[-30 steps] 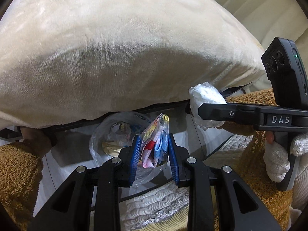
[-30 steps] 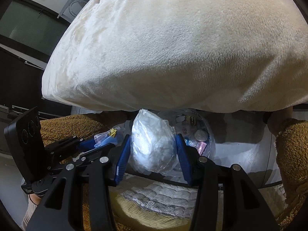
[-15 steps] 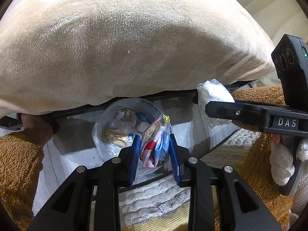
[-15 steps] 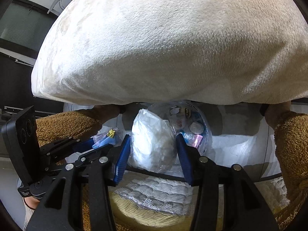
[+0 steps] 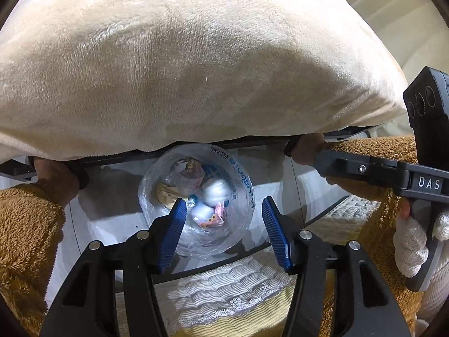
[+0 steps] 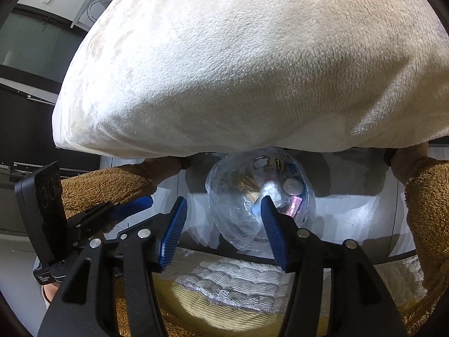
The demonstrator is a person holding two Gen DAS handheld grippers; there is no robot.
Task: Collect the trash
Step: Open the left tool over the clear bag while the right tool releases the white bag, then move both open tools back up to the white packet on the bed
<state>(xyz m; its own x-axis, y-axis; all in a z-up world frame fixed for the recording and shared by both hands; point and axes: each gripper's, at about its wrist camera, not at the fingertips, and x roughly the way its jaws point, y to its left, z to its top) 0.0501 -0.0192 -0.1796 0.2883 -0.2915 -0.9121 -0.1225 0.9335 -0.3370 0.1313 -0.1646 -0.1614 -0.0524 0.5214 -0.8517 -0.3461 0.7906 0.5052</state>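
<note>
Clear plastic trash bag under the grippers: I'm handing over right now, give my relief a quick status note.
Left gripper: jaws opening, nothing between them.
Right gripper: jaws opening, nothing between them.
Clear plastic trash bag: open on the floor below both grippers, holding white crumpled wads and a colourful snack wrapper.
Done: both grippers' loads are in the bag.
Left: look for more trash; none shows outside the bag.
</note>
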